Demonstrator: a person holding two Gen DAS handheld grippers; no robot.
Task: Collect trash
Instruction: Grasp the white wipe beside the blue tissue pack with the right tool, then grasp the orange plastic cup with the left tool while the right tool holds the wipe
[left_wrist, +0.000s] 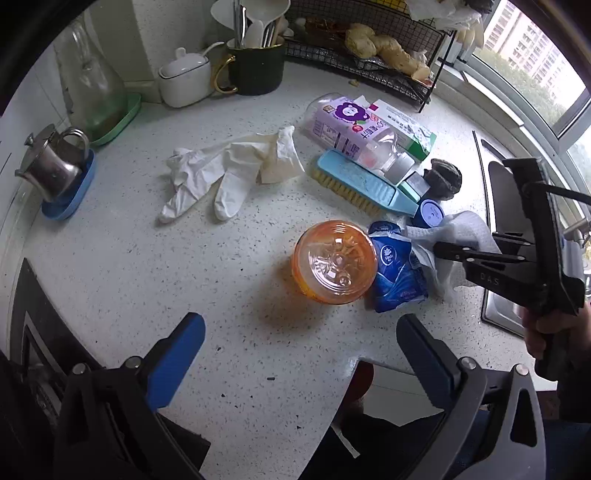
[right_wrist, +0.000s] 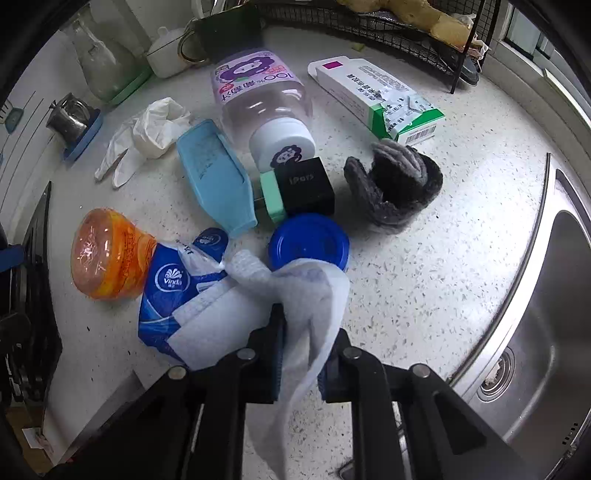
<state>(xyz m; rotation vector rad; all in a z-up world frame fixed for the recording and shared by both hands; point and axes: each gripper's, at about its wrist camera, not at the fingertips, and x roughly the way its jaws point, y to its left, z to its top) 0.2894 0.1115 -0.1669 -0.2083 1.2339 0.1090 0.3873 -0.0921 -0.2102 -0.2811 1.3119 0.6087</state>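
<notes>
My right gripper (right_wrist: 301, 339) is shut on a white paper towel (right_wrist: 295, 295), which drapes between its fingers; it also shows in the left wrist view (left_wrist: 439, 247) with the towel (left_wrist: 461, 229). Beside it lie a blue Vinda tissue pack (right_wrist: 166, 284), an orange plastic bottle (right_wrist: 107, 258), a blue lid (right_wrist: 308, 240) and a purple-labelled bottle (right_wrist: 258, 96). My left gripper (left_wrist: 301, 354) is open and empty, over the counter near the orange bottle (left_wrist: 334, 262). White gloves (left_wrist: 221, 173) lie to the left.
A blue scrub brush (right_wrist: 214, 177), black box (right_wrist: 306, 184), grey cloth (right_wrist: 395, 184) and a green-white carton (right_wrist: 376, 96) lie on the speckled counter (right_wrist: 424, 277). The steel sink (right_wrist: 535, 332) is at right. A wire rack (left_wrist: 369, 55), mug and jars stand at the back.
</notes>
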